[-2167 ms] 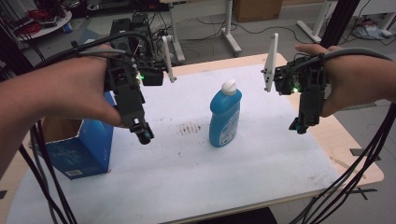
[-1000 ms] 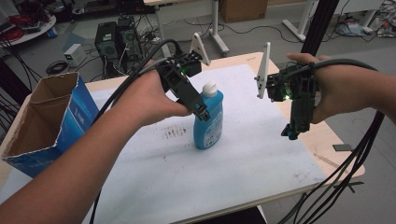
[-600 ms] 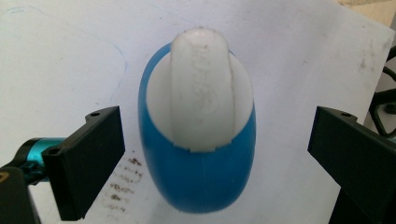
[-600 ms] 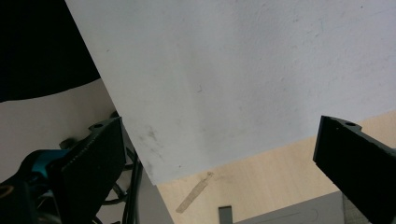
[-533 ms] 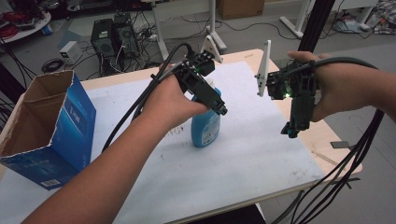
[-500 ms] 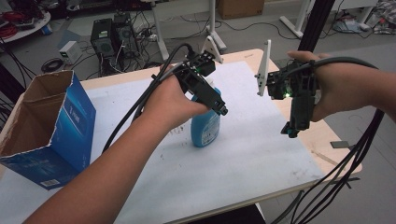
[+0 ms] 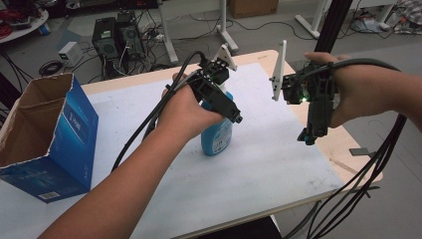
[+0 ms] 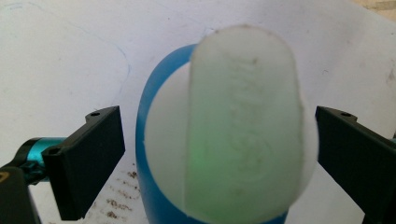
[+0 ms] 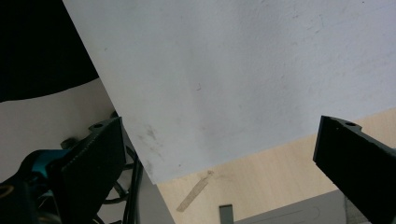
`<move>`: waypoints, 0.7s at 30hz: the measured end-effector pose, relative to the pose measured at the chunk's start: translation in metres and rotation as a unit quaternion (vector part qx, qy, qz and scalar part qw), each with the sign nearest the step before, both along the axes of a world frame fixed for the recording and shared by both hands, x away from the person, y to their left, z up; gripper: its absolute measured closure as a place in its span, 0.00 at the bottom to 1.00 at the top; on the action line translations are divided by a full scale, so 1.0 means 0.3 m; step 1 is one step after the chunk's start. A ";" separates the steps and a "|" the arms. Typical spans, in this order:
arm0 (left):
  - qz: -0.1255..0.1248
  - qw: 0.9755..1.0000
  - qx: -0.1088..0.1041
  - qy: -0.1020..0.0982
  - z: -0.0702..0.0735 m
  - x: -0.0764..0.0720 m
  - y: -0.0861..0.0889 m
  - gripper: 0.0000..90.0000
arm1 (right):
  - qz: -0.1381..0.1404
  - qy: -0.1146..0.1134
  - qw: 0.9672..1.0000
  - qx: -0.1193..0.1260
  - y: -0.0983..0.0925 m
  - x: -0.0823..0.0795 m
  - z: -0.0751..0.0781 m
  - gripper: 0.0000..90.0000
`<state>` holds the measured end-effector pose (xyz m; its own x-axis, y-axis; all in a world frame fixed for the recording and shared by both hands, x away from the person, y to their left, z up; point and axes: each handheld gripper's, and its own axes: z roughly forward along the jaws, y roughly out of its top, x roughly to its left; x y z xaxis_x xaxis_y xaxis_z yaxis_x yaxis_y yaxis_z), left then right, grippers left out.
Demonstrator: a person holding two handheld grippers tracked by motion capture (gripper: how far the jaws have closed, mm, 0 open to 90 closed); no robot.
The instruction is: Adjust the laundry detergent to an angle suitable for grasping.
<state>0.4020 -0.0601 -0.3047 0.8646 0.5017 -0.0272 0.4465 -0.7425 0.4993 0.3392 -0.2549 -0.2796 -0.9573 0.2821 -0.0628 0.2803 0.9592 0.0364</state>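
A: At your far left the blue box [image 7: 47,144] stands open on the counter [image 7: 278,164]. Your left gripper [image 7: 226,102] hovers above the blue bottle [image 7: 217,137], which stands upright mid-counter.

B: Risk first: its white cap [image 8: 243,126] looks smooth and rounded. Close too high and I reckon your fingers [image 8: 88,158] slip off, or knock the bottle over.

A: From the left gripper view, the cap sits squarely between your spread fingers, neither touching it. Nothing is gripped yet.

B: Further right, your right gripper [image 7: 309,134] hangs over the counter's edge, well apart from the bottle, fingers [image 9: 93,163] wide open and holding nothing.
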 end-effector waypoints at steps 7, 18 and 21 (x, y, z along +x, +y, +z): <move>0.003 1.000 0.006 -0.009 -0.019 0.005 -0.004 0.05 | -0.001 0.000 1.000 -0.001 0.008 0.002 -0.002 0.02; 0.000 1.000 0.014 -0.007 -0.045 0.009 -0.009 0.15 | -0.001 -0.002 1.000 -0.001 0.004 -0.003 0.004 0.02; 0.000 1.000 0.011 -0.011 -0.044 0.006 -0.012 0.17 | -0.001 -0.003 1.000 -0.002 0.000 -0.006 0.006 0.02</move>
<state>0.4037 -0.0638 -0.3180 0.8652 0.5014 0.0030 0.4352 -0.7540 0.4921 0.3374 -0.2548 -0.2777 -0.9563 0.2839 -0.0695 0.2822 0.9588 0.0333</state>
